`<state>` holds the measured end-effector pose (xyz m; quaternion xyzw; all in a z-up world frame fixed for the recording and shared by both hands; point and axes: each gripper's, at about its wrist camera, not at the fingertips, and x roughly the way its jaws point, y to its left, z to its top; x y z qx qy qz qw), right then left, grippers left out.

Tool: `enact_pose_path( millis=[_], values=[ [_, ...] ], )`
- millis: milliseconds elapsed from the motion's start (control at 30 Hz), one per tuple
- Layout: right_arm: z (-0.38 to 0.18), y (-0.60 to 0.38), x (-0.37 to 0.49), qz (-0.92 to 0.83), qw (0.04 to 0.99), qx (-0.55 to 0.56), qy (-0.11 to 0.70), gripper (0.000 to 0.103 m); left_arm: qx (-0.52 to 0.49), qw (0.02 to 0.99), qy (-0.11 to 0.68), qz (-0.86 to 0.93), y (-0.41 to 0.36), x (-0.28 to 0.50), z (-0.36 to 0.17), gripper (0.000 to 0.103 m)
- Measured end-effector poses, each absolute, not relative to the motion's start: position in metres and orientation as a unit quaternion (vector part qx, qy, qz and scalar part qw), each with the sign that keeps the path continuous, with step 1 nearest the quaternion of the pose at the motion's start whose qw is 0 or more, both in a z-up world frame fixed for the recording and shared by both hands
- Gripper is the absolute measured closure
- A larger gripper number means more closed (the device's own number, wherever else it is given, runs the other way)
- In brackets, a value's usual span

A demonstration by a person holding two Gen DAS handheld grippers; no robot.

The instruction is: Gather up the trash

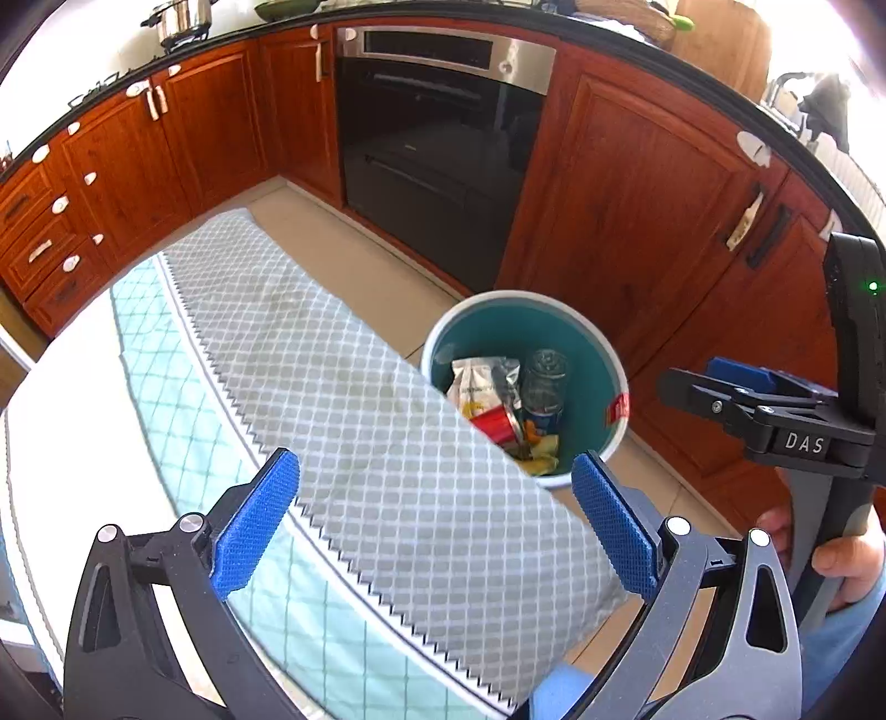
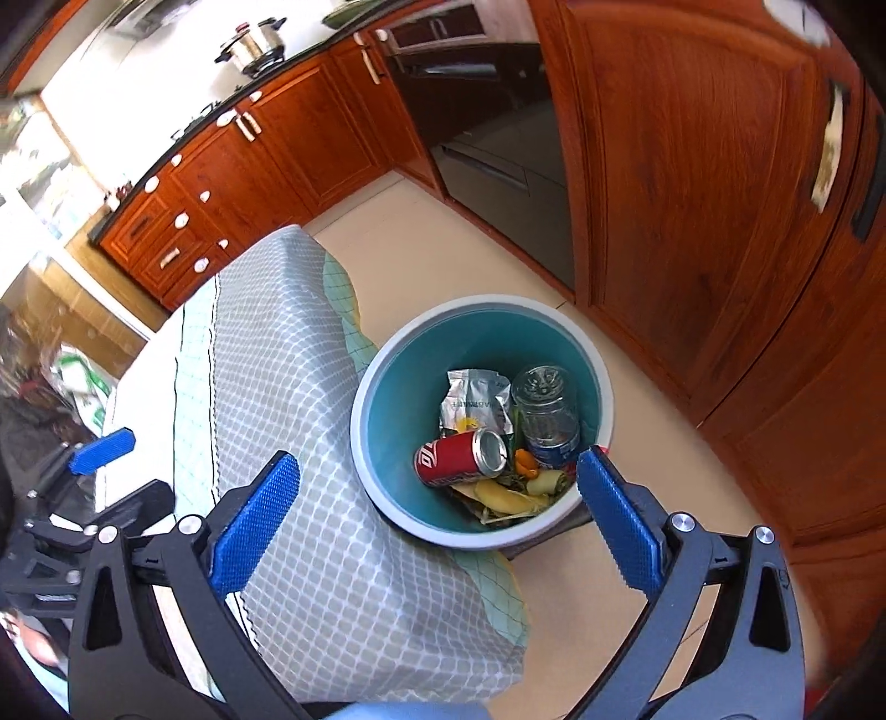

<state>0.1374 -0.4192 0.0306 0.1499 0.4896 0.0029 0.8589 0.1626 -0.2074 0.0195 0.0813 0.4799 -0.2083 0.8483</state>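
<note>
Blue ridged pads line both claws, and both stand wide with nothing between their fingers. Right claw [image 2: 437, 515]: spread to its fullest above the near rim of the bin, its pads clear of everything. Left claw [image 1: 434, 520]: likewise agape, hovering over the patterned cloth [image 1: 360, 415] that covers the worktop [image 1: 72, 421]; the bin shows past its right finger. A hand [image 1: 841, 559] grips the handle of the right claw at the right edge of the left wrist view.

Outward from the claws, the bin [image 2: 601, 376], round with a pale rim and teal inner wall, stands on the tiled floor [image 2: 387, 210] just beside the right edge of the worktop. Inside lie a red can [image 2: 451, 457] on its side, a crumpled silver wrapper [image 2: 476, 396], a clear jar [image 2: 545, 410] with a blue label, and yellow and orange peelings [image 2: 512, 495] at the near side. A small red scrap [image 1: 618, 408] clings to the bin's right rim.

Farther off, wooden cabinets [image 1: 637, 199] and an oven [image 1: 443, 155] line the far wall; a steel pot [image 2: 257, 47] sits on the hob at far left.

Progress, as judged: several items are already binned, and no loose trash is visible on the cloth within these views, so collection appears well advanced or complete. Parts of the worktop lie outside both views, and whether anything remains there cannot be told.
</note>
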Motion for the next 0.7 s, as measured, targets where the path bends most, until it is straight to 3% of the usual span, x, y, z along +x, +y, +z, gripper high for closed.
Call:
enact_pose_path(
  millis=[700],
  values=[
    [0.054,-0.381,0.056,-0.014,0.87,0.058,0.489,0.007,0.044,0.869,0.472,-0.142,-0.164,0.076,0.017,0.004]
  ],
)
